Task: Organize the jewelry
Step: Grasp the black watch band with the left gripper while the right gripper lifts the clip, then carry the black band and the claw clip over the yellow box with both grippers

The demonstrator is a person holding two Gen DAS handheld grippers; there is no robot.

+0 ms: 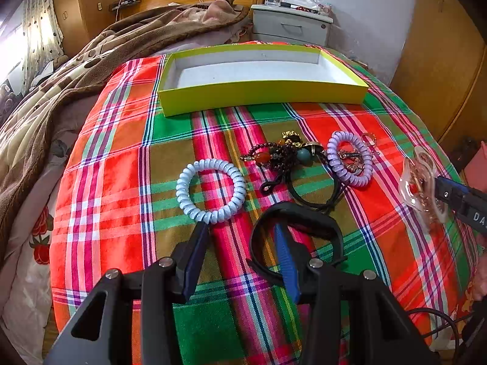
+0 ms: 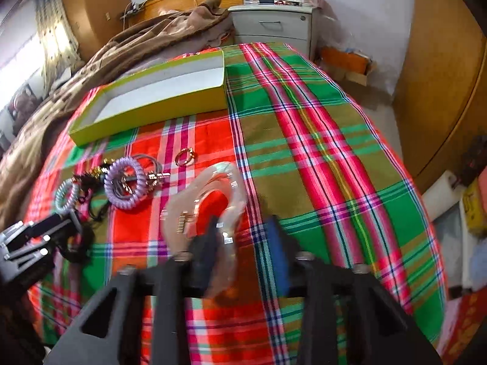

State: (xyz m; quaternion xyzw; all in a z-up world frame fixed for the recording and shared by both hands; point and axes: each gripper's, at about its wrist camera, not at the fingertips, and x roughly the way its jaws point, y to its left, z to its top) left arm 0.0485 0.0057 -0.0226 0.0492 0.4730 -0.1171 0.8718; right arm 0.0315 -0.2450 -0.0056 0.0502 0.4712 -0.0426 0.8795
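An empty yellow-green box (image 1: pixel 261 92) (image 2: pixel 152 106) lies at the far side of the plaid cloth. My left gripper (image 1: pixel 240 234) is open, low over the cloth; its right finger (image 1: pixel 284 252) reaches inside a black band (image 1: pixel 307 216), its left fingertip touches a pale blue spiral hair tie (image 1: pixel 210 190). Beyond lie a beaded bracelet pile (image 1: pixel 283 152), a purple spiral tie (image 1: pixel 350 158) (image 2: pixel 124 185) and a gold ring (image 2: pixel 184 155). My right gripper (image 2: pixel 243 228) is open around a clear pink hair claw (image 2: pixel 210 210) (image 1: pixel 421 182), which leans on its left finger.
A brown blanket (image 1: pixel 91 57) is heaped at the left of the bed. A grey nightstand (image 1: pixel 292 26) with clutter stands behind the box. Wooden wardrobe doors (image 1: pixel 441 60) are at the right. A black cable (image 1: pixel 438 319) trails at the cloth's near right edge.
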